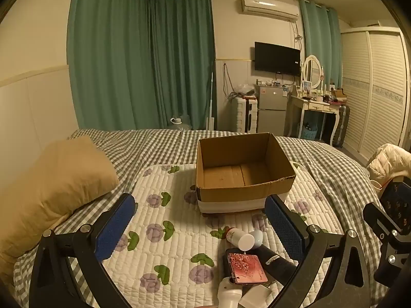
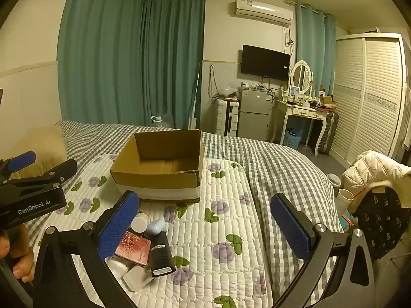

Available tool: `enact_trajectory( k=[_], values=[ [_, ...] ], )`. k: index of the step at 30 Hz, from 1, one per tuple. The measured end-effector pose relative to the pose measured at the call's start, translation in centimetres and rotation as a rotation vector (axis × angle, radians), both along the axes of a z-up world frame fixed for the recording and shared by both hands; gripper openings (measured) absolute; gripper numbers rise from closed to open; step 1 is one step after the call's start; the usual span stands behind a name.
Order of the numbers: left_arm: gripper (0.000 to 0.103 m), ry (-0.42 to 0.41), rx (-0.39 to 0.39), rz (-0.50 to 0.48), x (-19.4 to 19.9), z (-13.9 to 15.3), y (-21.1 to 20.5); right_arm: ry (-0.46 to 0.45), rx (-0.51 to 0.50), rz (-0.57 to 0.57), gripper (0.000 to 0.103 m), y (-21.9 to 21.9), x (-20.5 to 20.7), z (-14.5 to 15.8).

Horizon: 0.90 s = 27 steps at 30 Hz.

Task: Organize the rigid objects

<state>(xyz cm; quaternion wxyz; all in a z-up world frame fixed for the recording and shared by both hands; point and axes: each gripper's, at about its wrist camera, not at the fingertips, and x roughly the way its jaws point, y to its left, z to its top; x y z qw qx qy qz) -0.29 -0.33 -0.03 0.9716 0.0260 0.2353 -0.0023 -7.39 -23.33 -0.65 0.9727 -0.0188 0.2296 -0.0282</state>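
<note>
We hold both tongs above the quilted floral mat [image 1: 164,251] on the bed. The left tongs [image 1: 200,228] stand wide open with nothing between the blue pads, and the right tongs [image 2: 203,225] are likewise wide open and empty.

The rigid objects lie in a tight heap on the mat: at about five o'clock in the left wrist view and seven o'clock in the right. We make out a white-capped bottle [image 1: 240,238], a pale blue rounded case [image 2: 156,227], a pink embossed box [image 1: 246,268], a black cylinder [image 2: 160,255] and white bottles [image 2: 128,273] at the near edge. The open cardboard box [image 1: 241,172] sits empty beyond the heap, toward twelve o'clock.

Our worry is the crowding. The things touch and overlap, so closing on one may nudge its neighbours, and the lying bottle could roll away across the soft mat. The cushioned surface may also let the tongs sink and grip bedding instead.
</note>
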Motion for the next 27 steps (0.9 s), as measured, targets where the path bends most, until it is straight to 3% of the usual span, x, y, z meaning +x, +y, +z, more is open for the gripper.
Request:
enact_trajectory(
  k=[27],
  values=[
    [0.103, -0.002, 0.013, -0.006, -0.19, 0.07, 0.61, -0.009, 0.009, 0.002, 0.103, -0.29, 0.04, -0.04]
  ],
)
